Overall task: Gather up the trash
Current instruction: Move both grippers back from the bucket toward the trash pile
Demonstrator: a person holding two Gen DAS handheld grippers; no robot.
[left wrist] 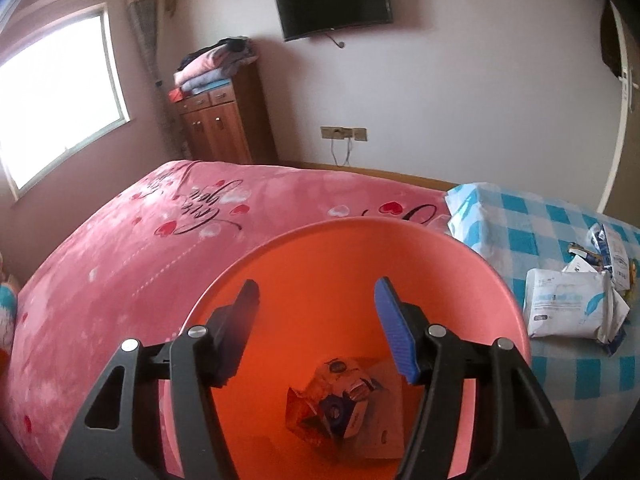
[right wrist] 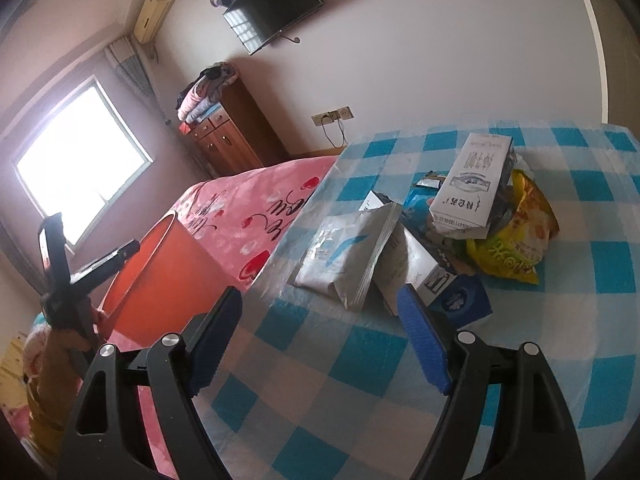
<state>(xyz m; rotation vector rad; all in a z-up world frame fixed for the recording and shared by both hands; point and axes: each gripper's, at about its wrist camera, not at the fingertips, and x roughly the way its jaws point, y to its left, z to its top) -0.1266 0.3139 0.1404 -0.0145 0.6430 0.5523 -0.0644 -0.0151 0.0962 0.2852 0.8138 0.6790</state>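
Left tongs (left wrist: 316, 300) parted, empty, over upright pink bin (left wrist: 400, 240); right tongs (right wrist: 320, 320) parted, empty.

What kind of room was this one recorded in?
Most likely a home bedroom: a bed under a pink heart-print blanket, a wall-mounted TV, and a wooden cabinet stacked with folded bedding.

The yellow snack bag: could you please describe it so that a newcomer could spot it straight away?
Start at the blue-and-white checked cloth beside the pink bed. A heap of packaging lies on it; the yellow snack bag sits at its right edge, under the tall white carton. It is the only yellow piece.
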